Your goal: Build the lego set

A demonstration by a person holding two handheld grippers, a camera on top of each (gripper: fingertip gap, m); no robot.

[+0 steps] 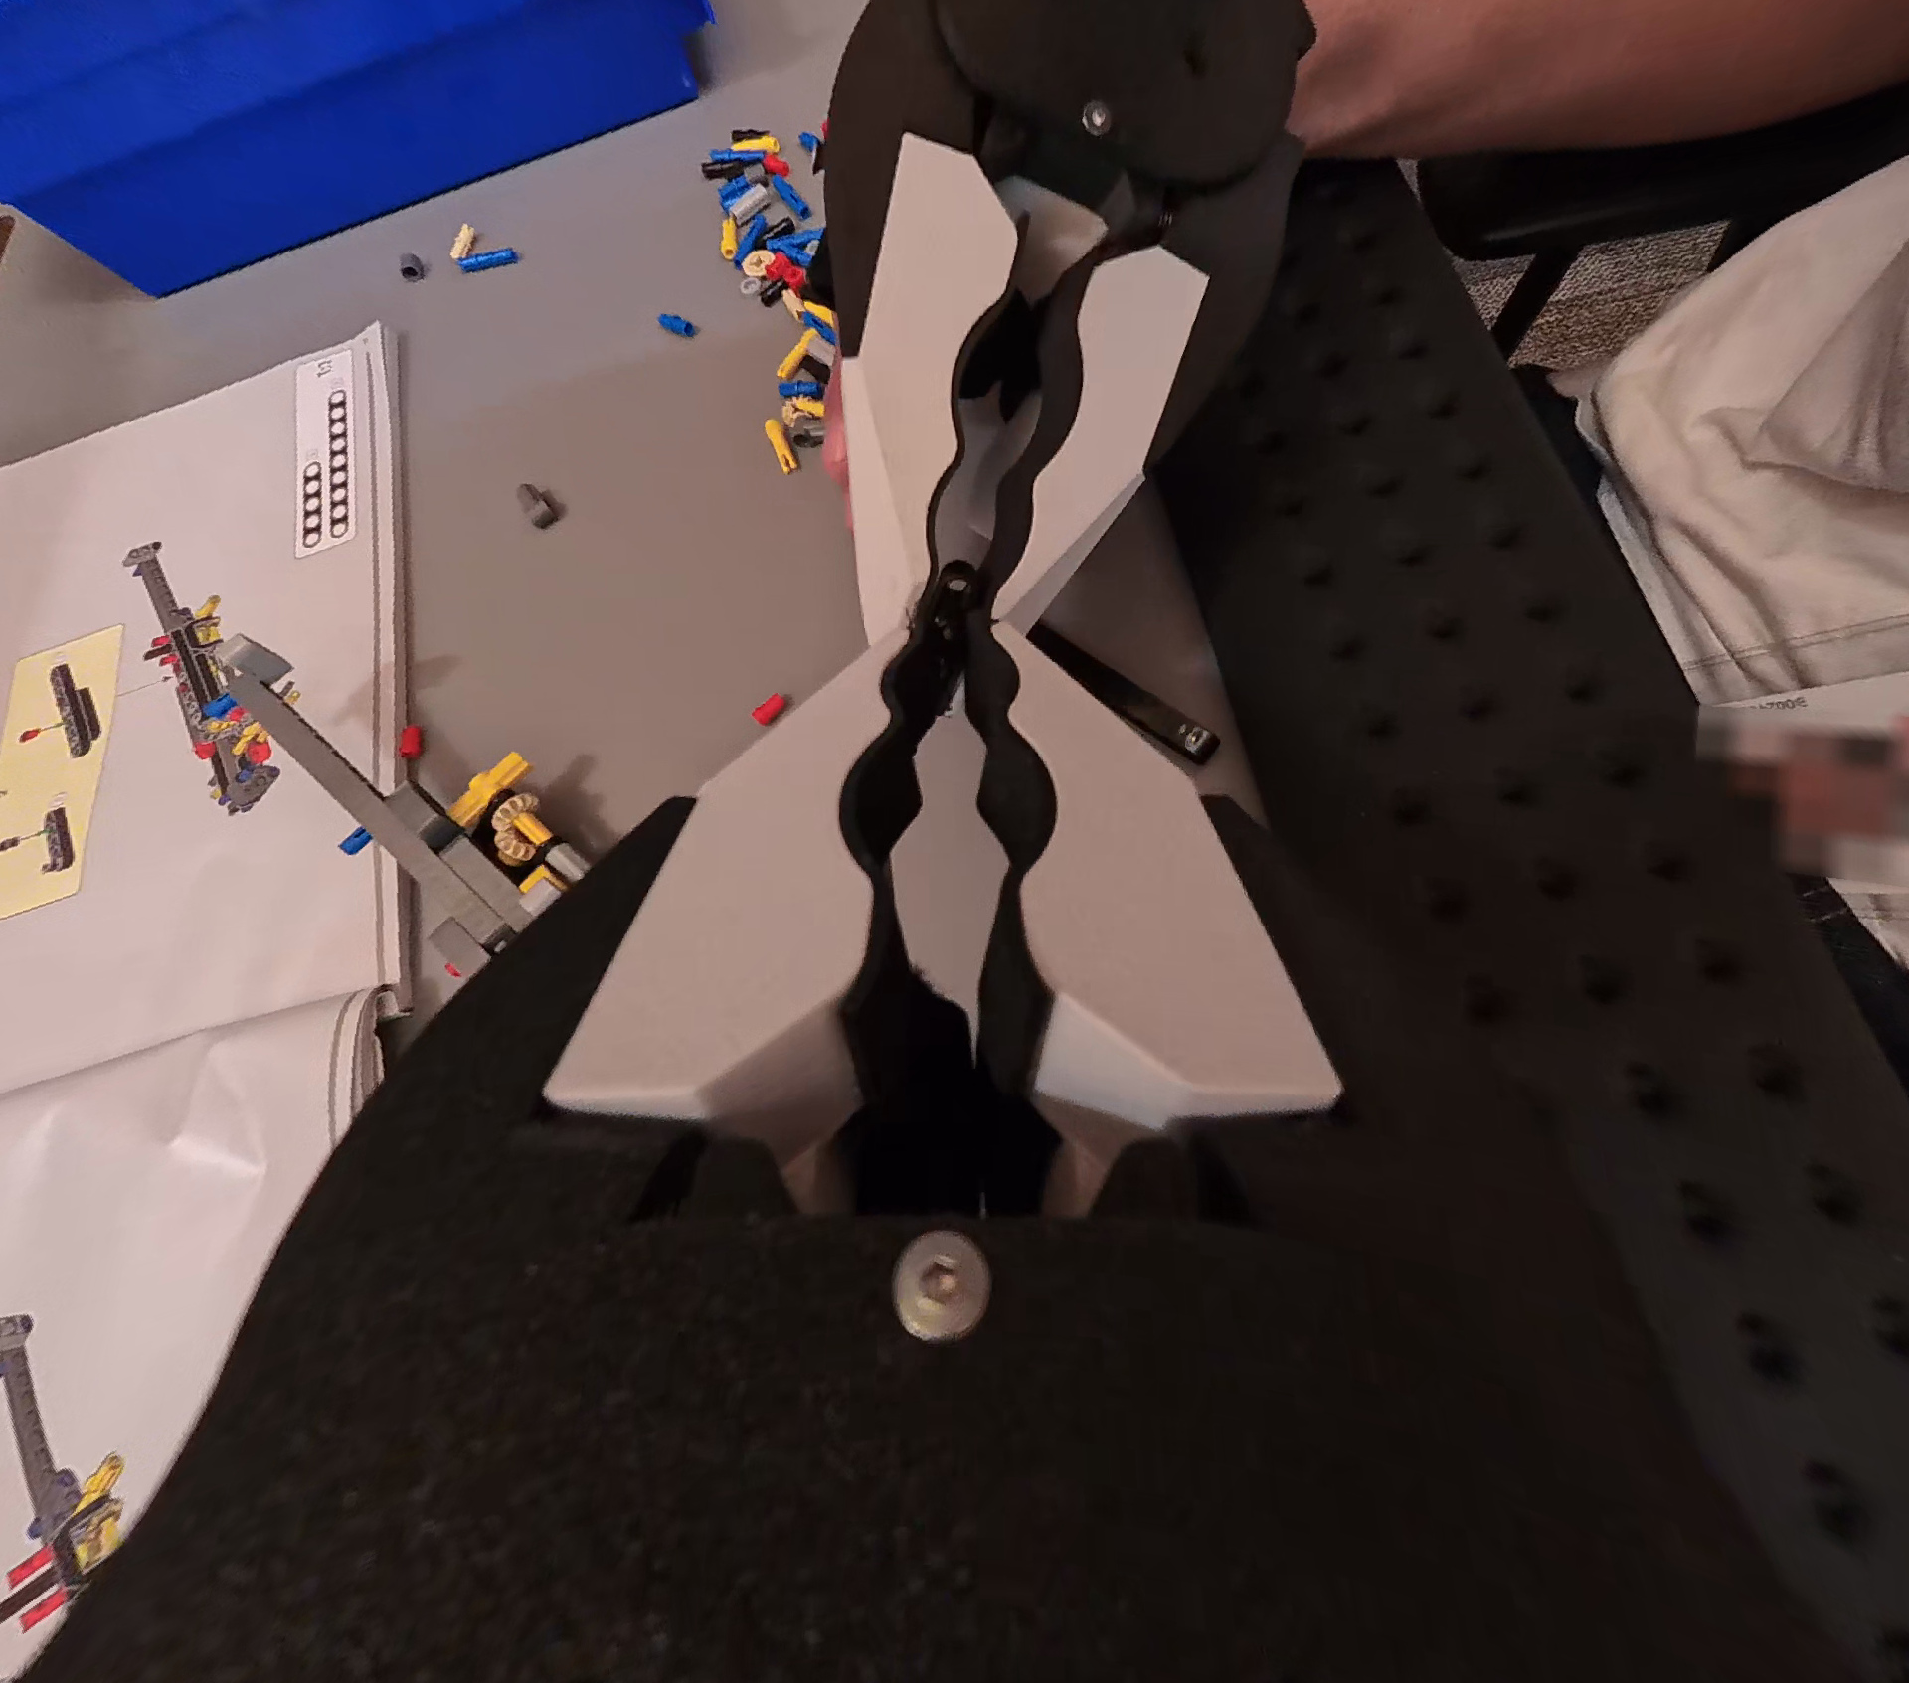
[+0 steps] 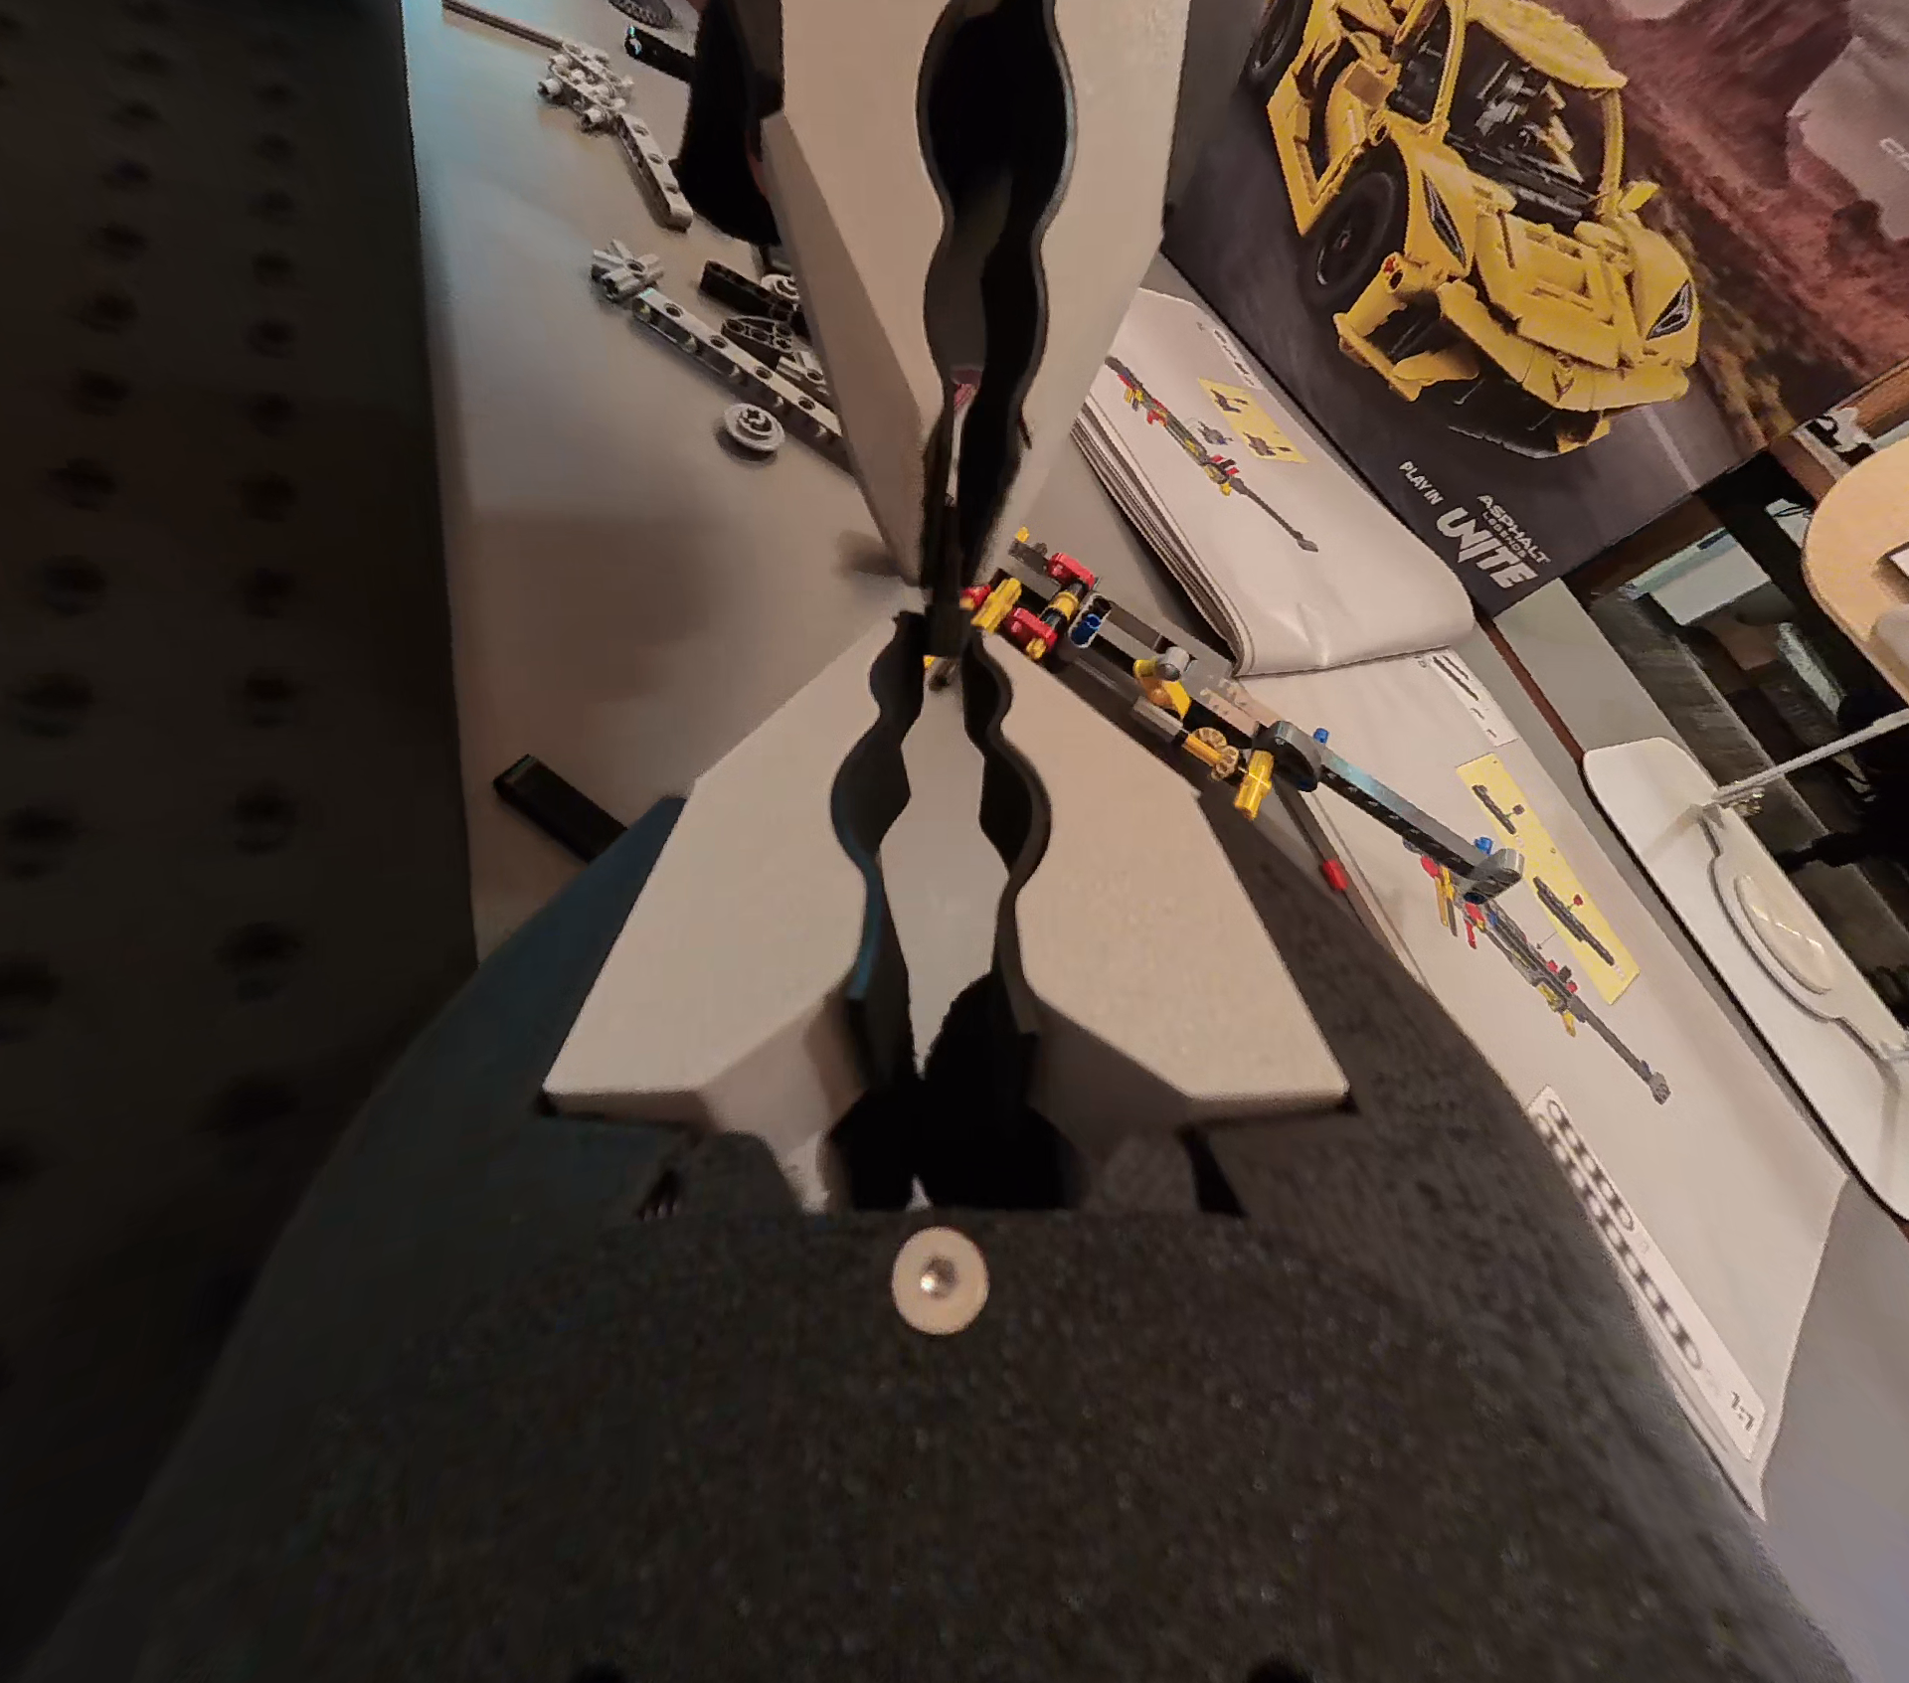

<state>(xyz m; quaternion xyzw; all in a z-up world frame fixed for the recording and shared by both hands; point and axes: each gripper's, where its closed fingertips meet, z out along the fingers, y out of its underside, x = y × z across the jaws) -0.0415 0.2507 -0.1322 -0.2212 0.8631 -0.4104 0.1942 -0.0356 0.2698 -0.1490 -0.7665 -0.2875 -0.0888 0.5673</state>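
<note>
While both hand-held grippers pinch one black piece (image 1: 950, 611) tip-to-tip | only left view: blue bins (image 1: 310, 2) | only right: set box (image 2: 1550, 187)

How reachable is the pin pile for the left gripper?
Probably not yet: the left gripper is shut on a black piece that the right gripper also pinches, and the right gripper's body stands partly before the pin pile.

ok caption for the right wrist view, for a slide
Right tool and left tool meet tip to tip, pinching one black lego piece near the half-built lego assembly.
</note>
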